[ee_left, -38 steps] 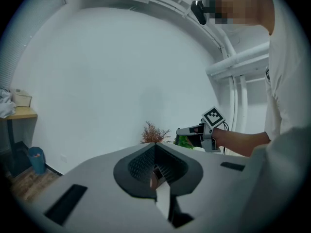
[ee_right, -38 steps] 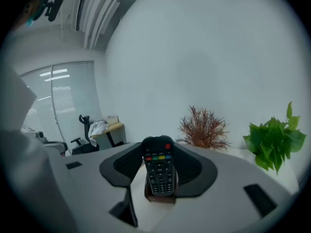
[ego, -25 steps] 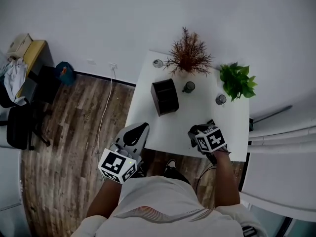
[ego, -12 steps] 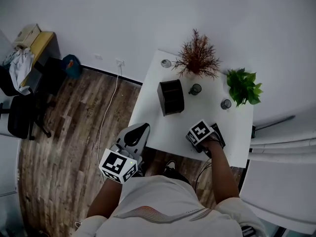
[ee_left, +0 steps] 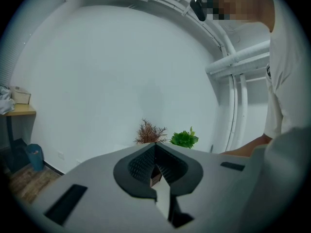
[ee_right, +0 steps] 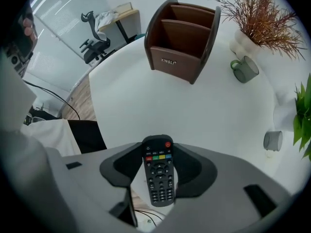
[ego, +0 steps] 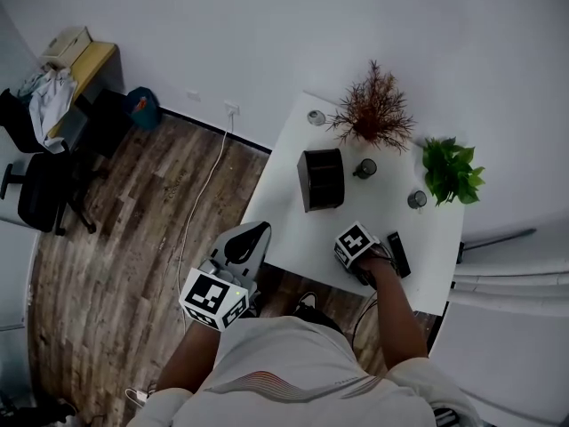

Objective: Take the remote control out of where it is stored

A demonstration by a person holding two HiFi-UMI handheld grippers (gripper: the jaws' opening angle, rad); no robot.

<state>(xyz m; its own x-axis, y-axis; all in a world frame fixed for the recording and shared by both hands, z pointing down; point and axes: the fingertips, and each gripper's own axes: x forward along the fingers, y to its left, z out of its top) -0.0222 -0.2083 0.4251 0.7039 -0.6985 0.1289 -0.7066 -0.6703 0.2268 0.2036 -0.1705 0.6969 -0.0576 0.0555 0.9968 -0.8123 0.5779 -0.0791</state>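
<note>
- Presently, the room: a plain white wall [ego: 267,34] and a brown wood-plank floor [ego: 116,265], with a yellow-topped desk [ego: 89,65] and a black office chair [ego: 40,194] well apart at far left. The head view has swung within the last second, so the worktop now sits lower and further right in it.
- White rectangular worktop [ego: 284,221]: against the wall, mostly bare.
- Dark brown open-topped holder [ee_right: 177,64] with two compartments: upright toward the back of the worktop. Both compartments look empty.
- Dried red-brown twig plant [ego: 373,105] and green leafy plant [ego: 452,172]: along the back edge.
- Left tool [ee_left: 156,147]: held off the front left corner, over the floor, unmoved. Its jaws meet at the tips with nothing between them.
- Right tool [ee_right: 158,147]: has shifted inward from the front edge and points toward the holder. Its jaws are part-way apart, closed against the sides of a black push-button remote control [ee_right: 159,176].
- That remote control: lengthwise between the jaws, buttons up, near the front edge, well apart from the holder. Whether it rests on the worktop cannot be told. Judgement: removal is effectively done and only setting down remains.
- Flat black oblong [ego: 398,254]: on the worktop just beside the right tool, unidentified.
- Grey-green mug [ee_right: 244,69] and small glass tumbler [ee_right: 273,141]: near the plants.
</note>
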